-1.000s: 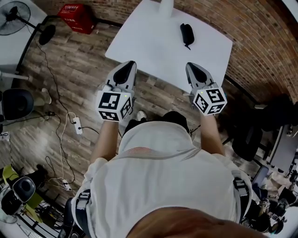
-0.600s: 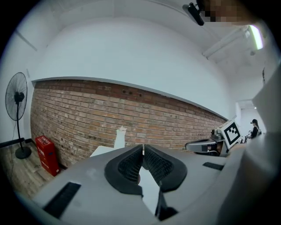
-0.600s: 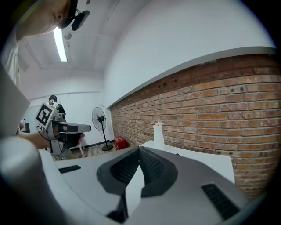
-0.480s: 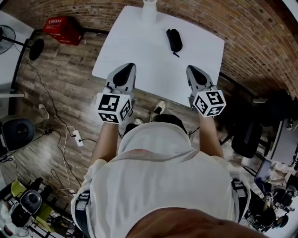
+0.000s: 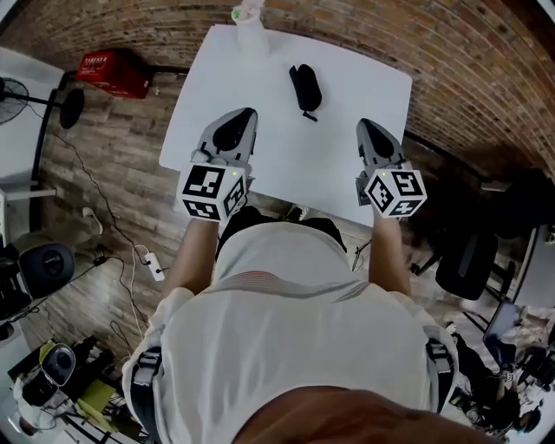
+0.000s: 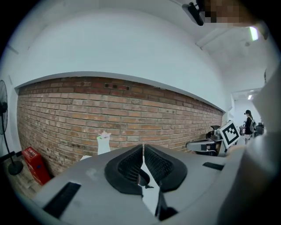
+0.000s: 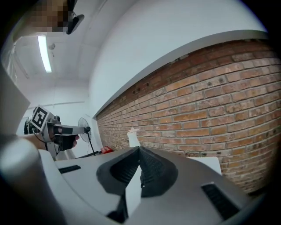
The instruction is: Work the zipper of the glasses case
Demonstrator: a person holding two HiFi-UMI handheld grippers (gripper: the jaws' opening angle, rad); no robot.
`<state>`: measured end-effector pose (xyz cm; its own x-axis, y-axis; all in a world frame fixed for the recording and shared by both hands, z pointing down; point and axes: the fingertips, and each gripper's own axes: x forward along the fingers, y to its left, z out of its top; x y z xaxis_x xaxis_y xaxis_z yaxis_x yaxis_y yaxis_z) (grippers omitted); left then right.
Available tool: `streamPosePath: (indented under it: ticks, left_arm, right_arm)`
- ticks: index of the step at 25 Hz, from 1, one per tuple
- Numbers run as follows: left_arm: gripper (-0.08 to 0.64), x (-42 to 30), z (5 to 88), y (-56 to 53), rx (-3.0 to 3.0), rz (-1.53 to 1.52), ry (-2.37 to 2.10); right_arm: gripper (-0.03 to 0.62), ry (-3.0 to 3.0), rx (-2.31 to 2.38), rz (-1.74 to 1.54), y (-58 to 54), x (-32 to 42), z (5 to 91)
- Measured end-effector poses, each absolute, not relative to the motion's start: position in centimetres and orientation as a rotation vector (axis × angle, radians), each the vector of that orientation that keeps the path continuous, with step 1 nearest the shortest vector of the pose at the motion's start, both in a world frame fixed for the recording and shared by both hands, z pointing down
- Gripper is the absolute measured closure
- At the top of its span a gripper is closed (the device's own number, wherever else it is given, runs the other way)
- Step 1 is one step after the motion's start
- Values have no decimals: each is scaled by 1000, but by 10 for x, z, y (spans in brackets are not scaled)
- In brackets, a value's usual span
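A black glasses case (image 5: 304, 87) lies zipped on the white table (image 5: 373, 82), toward its far side. My left gripper (image 5: 247, 114) reaches over the table's near edge, left of the case and well short of it; its jaws meet with nothing between them. My right gripper (image 5: 362, 124) hangs over the near edge to the right of the case, equally short, jaws also together and empty. In the left gripper view the shut left gripper (image 6: 143, 147) points at the brick wall. The right gripper view shows the right gripper (image 7: 139, 149) shut too.
A white container (image 5: 250, 19) stands at the table's far edge, close to the brick wall (image 5: 468, 61). A red box (image 5: 113, 71) and a fan stand (image 5: 69, 104) sit on the wood floor at left, with cables and a power strip (image 5: 154, 264). A dark chair (image 5: 473, 260) is at right.
Both grippers have come forward from over the floor to above the table's near edge. The table and the case now lie closer and more centred. Both pairs of jaws stayed shut.
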<state>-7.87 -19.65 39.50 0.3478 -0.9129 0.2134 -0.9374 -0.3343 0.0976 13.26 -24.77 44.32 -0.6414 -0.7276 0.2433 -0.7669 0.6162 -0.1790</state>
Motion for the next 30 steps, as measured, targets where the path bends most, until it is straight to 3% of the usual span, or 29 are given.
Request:
streamPosePath:
  ticks: [9,24,26,30]
  left_arm:
    - [537,-58,399,-238,2491,158,-1539]
    - [537,-98,408,-265,2529,160,-1407]
    - [537,-102,410,-265,2523,159,-1406]
    - [537,-108,414,-262,2510,163,-1410]
  right_arm:
    - [541,-2596,1404,416,-269,156,443]
    - [540,-2498,1444,404,-277,111,448]
    - [441,-2500,1407,415,-277,103,453]
    - [314,-2492,1380,408,-280,95,456]
